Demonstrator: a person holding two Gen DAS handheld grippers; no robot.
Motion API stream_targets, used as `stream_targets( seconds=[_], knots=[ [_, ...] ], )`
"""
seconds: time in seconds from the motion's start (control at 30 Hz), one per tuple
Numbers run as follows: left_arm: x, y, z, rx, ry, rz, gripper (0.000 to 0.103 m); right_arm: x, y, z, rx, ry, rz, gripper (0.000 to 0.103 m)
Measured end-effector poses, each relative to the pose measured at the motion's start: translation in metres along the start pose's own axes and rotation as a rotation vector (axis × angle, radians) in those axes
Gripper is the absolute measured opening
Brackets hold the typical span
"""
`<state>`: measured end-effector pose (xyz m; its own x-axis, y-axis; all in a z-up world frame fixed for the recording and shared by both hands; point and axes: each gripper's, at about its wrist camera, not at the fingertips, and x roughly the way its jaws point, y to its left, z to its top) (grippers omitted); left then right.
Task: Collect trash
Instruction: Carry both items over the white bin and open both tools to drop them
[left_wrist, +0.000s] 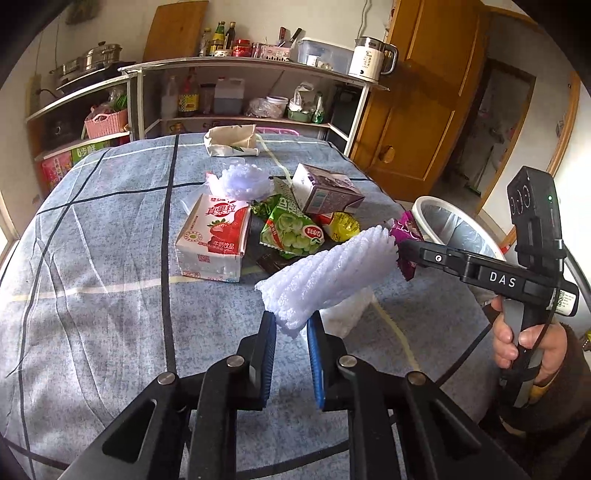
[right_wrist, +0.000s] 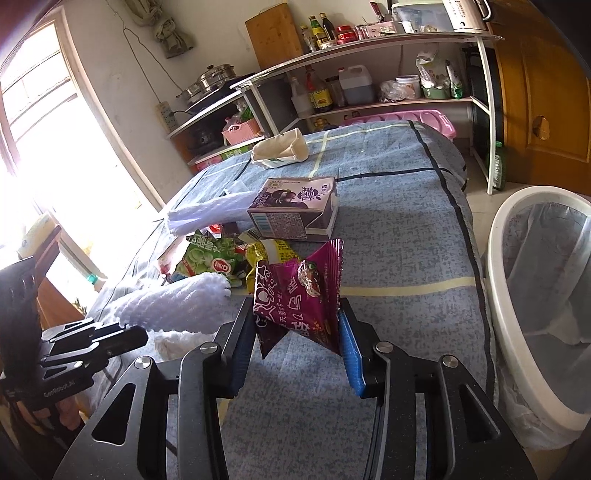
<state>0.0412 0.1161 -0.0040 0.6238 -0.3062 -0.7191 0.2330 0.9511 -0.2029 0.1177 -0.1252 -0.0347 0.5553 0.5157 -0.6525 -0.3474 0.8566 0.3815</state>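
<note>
My left gripper (left_wrist: 291, 325) is shut on a white foam fruit net (left_wrist: 328, 273) and holds it above the blue checked tablecloth (left_wrist: 110, 295). My right gripper (right_wrist: 297, 325) is shut on a purple snack wrapper (right_wrist: 299, 295), lifted above the table; it also shows in the left wrist view (left_wrist: 406, 240). On the table lie a red strawberry milk carton (left_wrist: 214, 236), a green snack bag (left_wrist: 291, 232), a yellow wrapper (left_wrist: 341, 225), a purple drink carton (right_wrist: 295, 214) and another foam net (left_wrist: 243, 181). The white trash bin (right_wrist: 535, 295) with a clear liner stands right of the table.
A beige cloth pouch (left_wrist: 231, 142) lies at the table's far edge. Kitchen shelves (left_wrist: 240, 96) with bottles, pots and a kettle stand behind. A wooden door (left_wrist: 424, 110) is at the right. A white cloth (left_wrist: 347, 314) lies under the foam net.
</note>
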Motion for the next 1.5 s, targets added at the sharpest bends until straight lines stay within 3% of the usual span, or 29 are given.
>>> stream_targets(
  seconds=[0.33, 0.77, 1.27, 1.5],
  knots=[
    [-0.002, -0.034, 0.031, 0.033, -0.049, -0.043, 0.017, -0.044, -0.021, 0.008, 0.036, -0.087, -0.057, 0.043],
    [0.041, -0.122, 0.08, 0.123, -0.043, -0.172, 0.017, -0.115, -0.103, 0.019, 0.121, -0.164, -0.233, 0.043],
    [0.126, -0.209, 0.099, 0.17, 0.093, -0.242, 0.017, -0.119, -0.185, 0.007, 0.161, -0.043, -0.39, 0.045],
    [0.154, -0.228, 0.099, 0.181, 0.147, -0.227, 0.017, -0.107, -0.199, 0.002, 0.16, 0.016, -0.391, 0.053]
  ],
)
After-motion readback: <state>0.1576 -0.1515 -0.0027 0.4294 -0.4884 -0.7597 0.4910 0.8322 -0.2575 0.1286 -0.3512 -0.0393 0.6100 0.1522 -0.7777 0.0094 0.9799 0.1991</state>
